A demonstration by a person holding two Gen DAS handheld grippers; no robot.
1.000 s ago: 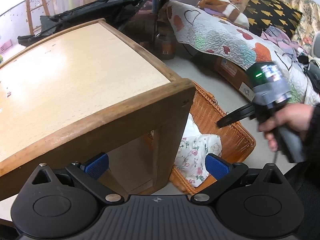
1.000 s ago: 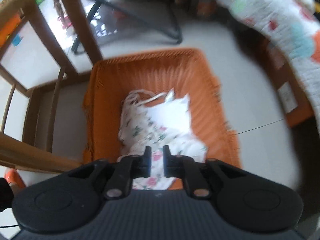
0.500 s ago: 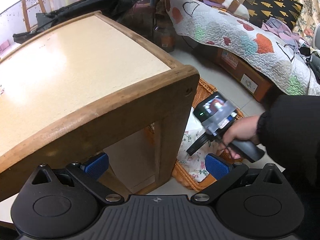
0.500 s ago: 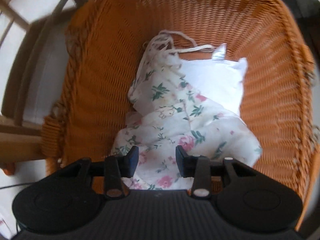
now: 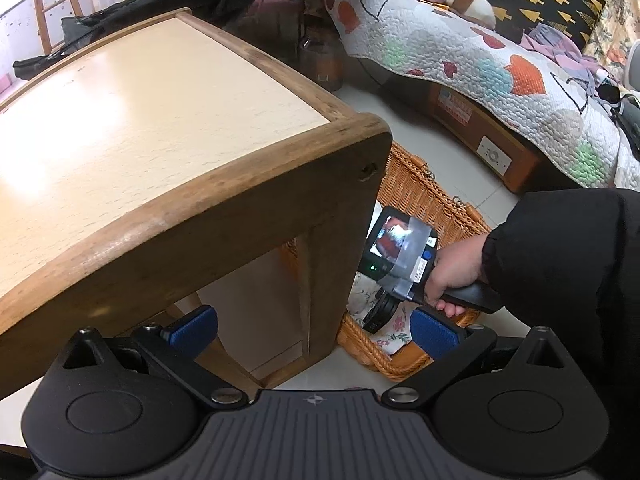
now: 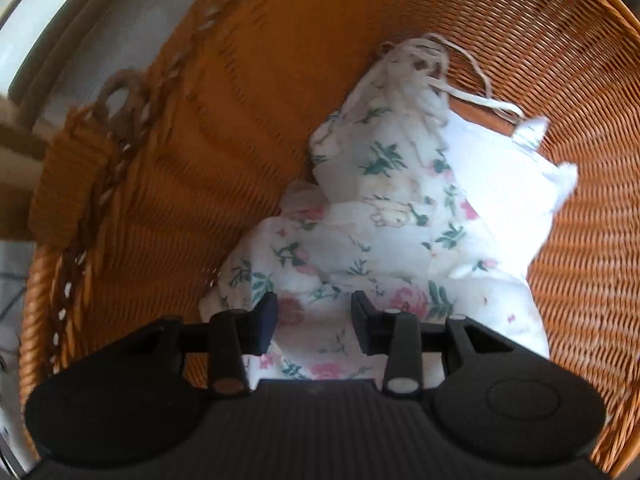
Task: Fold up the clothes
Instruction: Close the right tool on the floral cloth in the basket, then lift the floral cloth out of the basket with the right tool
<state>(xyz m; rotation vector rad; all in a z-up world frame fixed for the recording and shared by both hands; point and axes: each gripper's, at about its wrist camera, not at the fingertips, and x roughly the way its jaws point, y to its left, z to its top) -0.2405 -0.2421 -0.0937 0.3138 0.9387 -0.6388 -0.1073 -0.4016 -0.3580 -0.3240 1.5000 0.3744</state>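
Observation:
A crumpled white garment with pink and green flowers (image 6: pixel 384 220) lies in an orange wicker basket (image 6: pixel 192 128), with a plain white cloth (image 6: pixel 500 168) beside it. My right gripper (image 6: pixel 314 312) points straight down just over the floral garment. Its jaws stand partly apart, with cloth below the gap and nothing pinched. In the left wrist view a hand in a black sleeve holds the right gripper (image 5: pixel 380 316) inside the basket (image 5: pixel 424 196), where a patch of the floral garment (image 5: pixel 394 326) shows. My left gripper (image 5: pixel 314 330) hovers wide open and empty near the table corner.
A wooden table (image 5: pixel 140 120) with a light top stands left of the basket; its leg (image 5: pixel 320 280) is right beside the basket rim. A bed with a patterned quilt (image 5: pixel 480 60) runs along the right. Bare pale floor (image 5: pixel 420 128) lies between bed and basket.
My right gripper has dropped from above the basket down to the floral garment, rolled, and its jaws have parted from nearly shut. The left gripper has hardly moved.

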